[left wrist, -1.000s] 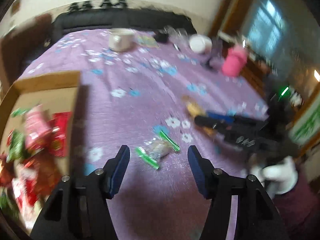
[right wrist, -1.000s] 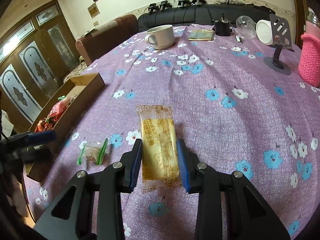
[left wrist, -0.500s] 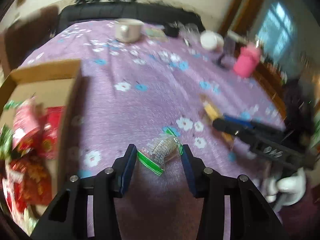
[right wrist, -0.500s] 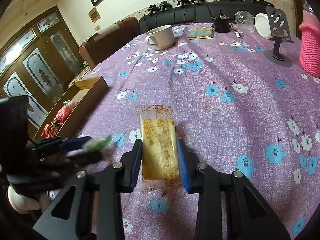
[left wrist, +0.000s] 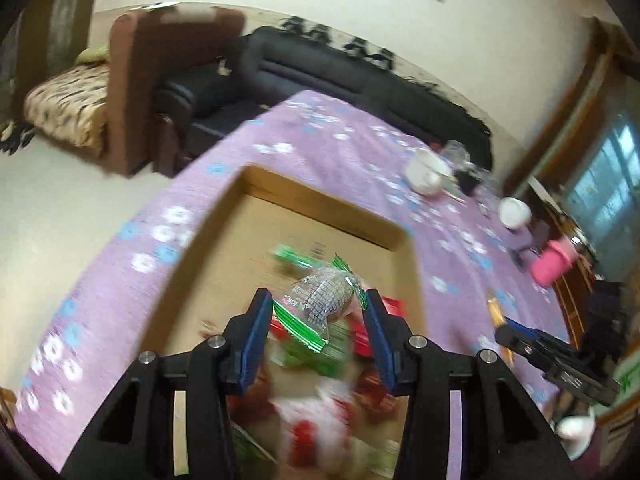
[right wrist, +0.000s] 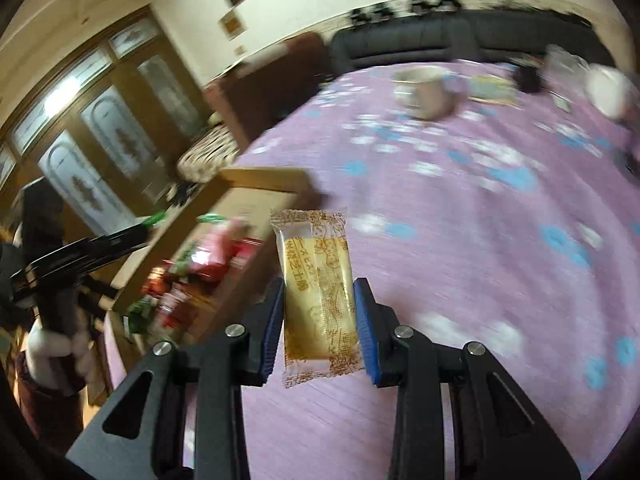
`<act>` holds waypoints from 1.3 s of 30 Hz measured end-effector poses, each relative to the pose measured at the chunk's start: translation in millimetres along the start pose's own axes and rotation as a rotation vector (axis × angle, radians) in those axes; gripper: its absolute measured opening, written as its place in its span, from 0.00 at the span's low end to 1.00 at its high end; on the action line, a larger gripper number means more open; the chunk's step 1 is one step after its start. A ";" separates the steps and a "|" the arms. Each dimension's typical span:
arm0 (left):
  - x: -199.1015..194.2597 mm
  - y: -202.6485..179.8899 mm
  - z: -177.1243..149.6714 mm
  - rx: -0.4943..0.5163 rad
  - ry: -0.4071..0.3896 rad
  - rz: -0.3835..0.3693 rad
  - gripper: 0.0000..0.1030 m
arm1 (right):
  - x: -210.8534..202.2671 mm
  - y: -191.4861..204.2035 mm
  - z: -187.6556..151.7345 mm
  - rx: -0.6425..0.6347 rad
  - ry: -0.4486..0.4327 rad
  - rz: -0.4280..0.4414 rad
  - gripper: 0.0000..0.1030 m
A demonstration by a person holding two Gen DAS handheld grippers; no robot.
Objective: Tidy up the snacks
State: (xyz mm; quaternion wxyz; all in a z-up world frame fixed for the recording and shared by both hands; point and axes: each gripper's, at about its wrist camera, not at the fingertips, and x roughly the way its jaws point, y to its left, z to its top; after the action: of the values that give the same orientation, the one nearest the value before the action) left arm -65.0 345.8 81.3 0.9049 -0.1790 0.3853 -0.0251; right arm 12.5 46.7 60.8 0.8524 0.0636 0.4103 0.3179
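From the left wrist camera, the left gripper (left wrist: 318, 318) is clamped on a clear snack bag (left wrist: 320, 304) with green ends, held above the open cardboard box (left wrist: 308, 196) near the table's (left wrist: 360, 148) left edge.

From the right wrist camera, the right gripper (right wrist: 319, 320) is clamped on a yellow snack bar (right wrist: 318, 292), held above the table (right wrist: 500, 240) just beside the box (right wrist: 260, 184).

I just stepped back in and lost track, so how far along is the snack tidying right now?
Several red and green packets already lie in the cardboard box. In hand: the left gripper holds a clear green-edged packet over the box, and the right gripper holds a yellow wafer packet above the purple tablecloth, beside the box. Both still need dropping in. No other loose snacks are visible, though both views are blurred.
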 end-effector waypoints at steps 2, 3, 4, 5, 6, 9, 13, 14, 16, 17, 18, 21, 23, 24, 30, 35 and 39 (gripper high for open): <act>12.0 13.8 4.5 -0.027 0.012 0.010 0.49 | 20.4 26.8 13.6 -0.041 0.022 0.009 0.35; 19.4 20.9 5.9 -0.044 0.027 0.010 0.50 | 32.2 38.9 20.7 -0.058 0.037 0.011 0.35; 22.9 25.6 5.8 -0.057 0.039 0.006 0.51 | 46.0 50.6 28.4 -0.073 0.053 0.007 0.35; 26.9 30.6 5.3 -0.086 0.057 -0.015 0.51 | 54.6 56.4 32.6 -0.084 0.060 -0.002 0.36; 26.0 33.2 4.5 -0.104 0.059 -0.036 0.52 | 69.2 65.6 39.7 -0.110 0.062 -0.027 0.36; 2.9 26.3 -5.5 -0.081 0.024 -0.061 0.54 | 97.6 77.8 48.7 -0.166 0.064 -0.073 0.43; -52.0 15.9 -28.4 -0.055 -0.062 -0.089 0.60 | 92.5 77.1 45.6 -0.162 -0.005 -0.048 0.44; -70.6 13.8 -37.0 -0.057 -0.098 -0.083 0.63 | 84.0 75.3 41.8 -0.160 -0.039 -0.055 0.45; -101.6 9.8 -54.2 -0.055 -0.165 -0.052 0.66 | 61.5 68.3 29.3 -0.150 -0.122 -0.081 0.51; -117.8 6.9 -63.4 -0.059 -0.200 -0.024 0.67 | 51.3 65.1 24.3 -0.146 -0.158 -0.092 0.57; -128.9 4.6 -69.2 -0.066 -0.228 0.000 0.67 | 40.9 60.2 19.0 -0.141 -0.190 -0.105 0.61; -163.9 -5.0 -88.2 -0.091 -0.310 0.082 0.67 | 18.6 40.7 6.7 -0.104 -0.266 -0.126 0.62; -180.9 -14.9 -92.3 -0.089 -0.353 0.143 0.67 | 14.1 26.0 0.2 -0.055 -0.279 -0.129 0.63; -188.2 -16.5 -92.3 -0.091 -0.367 0.167 0.67 | 15.0 17.3 -1.7 -0.025 -0.261 -0.122 0.63; -223.4 -42.6 -92.7 -0.077 -0.420 0.252 0.68 | 17.5 -2.6 -8.3 0.038 -0.221 -0.128 0.63; -233.4 -63.4 -96.1 -0.014 -0.437 0.277 0.69 | 12.9 2.7 -12.5 0.017 -0.246 -0.141 0.63; -232.2 -68.2 -103.7 0.019 -0.444 0.282 0.70 | 13.0 4.7 -14.1 0.006 -0.247 -0.154 0.63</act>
State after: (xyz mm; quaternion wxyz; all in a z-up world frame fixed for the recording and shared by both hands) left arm -295.0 293.0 198.3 0.9635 -0.1162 0.1980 0.1377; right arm 5.7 56.0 44.7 0.9180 0.0732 0.3070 0.2402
